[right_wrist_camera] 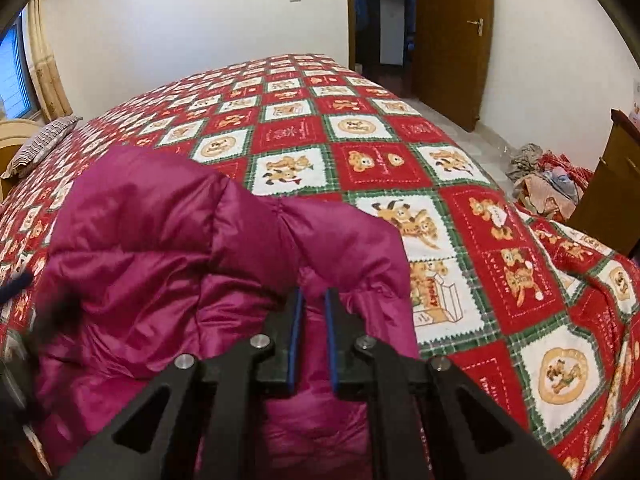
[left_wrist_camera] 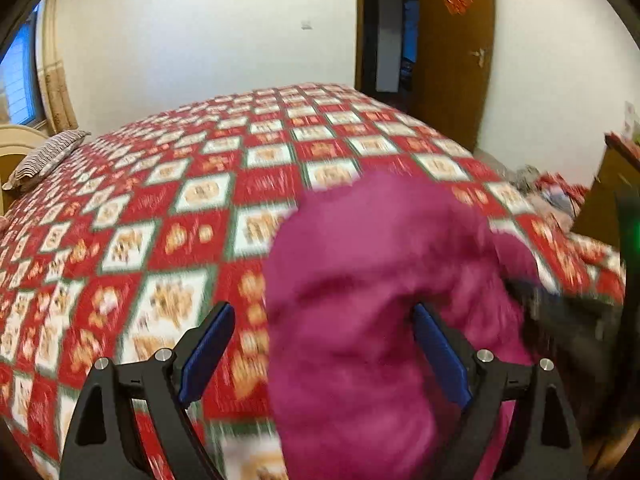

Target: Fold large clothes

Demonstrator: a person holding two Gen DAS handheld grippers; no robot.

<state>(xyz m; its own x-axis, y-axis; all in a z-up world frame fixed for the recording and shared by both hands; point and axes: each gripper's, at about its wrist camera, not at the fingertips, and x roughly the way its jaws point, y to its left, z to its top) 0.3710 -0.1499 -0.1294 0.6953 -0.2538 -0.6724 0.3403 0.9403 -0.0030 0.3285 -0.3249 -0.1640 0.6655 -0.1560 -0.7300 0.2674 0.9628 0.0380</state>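
Observation:
A magenta puffer jacket (right_wrist_camera: pixel 160 240) lies bunched on the red checked bedspread (right_wrist_camera: pixel 400 160), near the bed's front edge. My right gripper (right_wrist_camera: pixel 313 292) is shut on a fold of the jacket, and creases in the cloth run out from its narrow blue pads. In the blurred left wrist view the jacket (left_wrist_camera: pixel 380 280) bulges up between the wide fingers of my left gripper (left_wrist_camera: pixel 323 308) and covers the base of the right finger. The left pad (left_wrist_camera: pixel 208 352) stands apart from the cloth, so this gripper is open.
A striped pillow (right_wrist_camera: pixel 44 140) lies at the bed's far left by a window. A brown door (right_wrist_camera: pixel 452 40) stands open at the back. A heap of clothes (right_wrist_camera: pixel 548 180) lies on the floor beside a wooden cabinet (right_wrist_camera: pixel 612 184) at the right.

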